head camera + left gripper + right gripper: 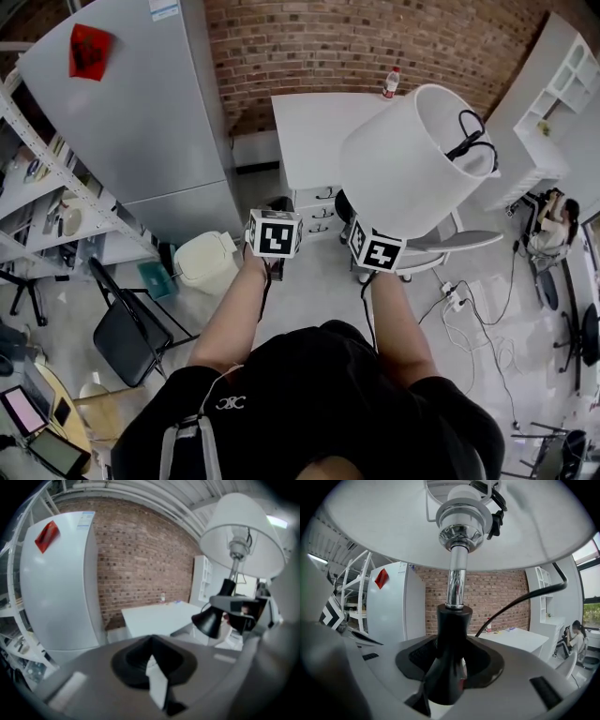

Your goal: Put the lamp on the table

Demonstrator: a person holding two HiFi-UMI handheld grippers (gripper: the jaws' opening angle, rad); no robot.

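Note:
The lamp has a white shade (412, 159), a chrome stem (456, 585) and a black neck (451, 663). My right gripper (450, 677) is shut on that black neck and holds the lamp upright in the air, shade above the jaws. Its black cord (525, 597) loops off to the right. In the head view the right gripper (377, 246) sits just under the shade, in front of the white table (314, 127). My left gripper (273, 234) is level beside it, shut on nothing. The left gripper view shows the lamp (241, 531) at its right and the table (159, 618) ahead.
A tall grey fridge (141, 112) stands left of the table against the brick wall. A bottle (391, 82) stands at the table's far edge. A white bin (206, 262), a black chair (127, 337), an office chair (450, 242) and floor cables (469, 319) lie around. A person (553, 220) sits far right.

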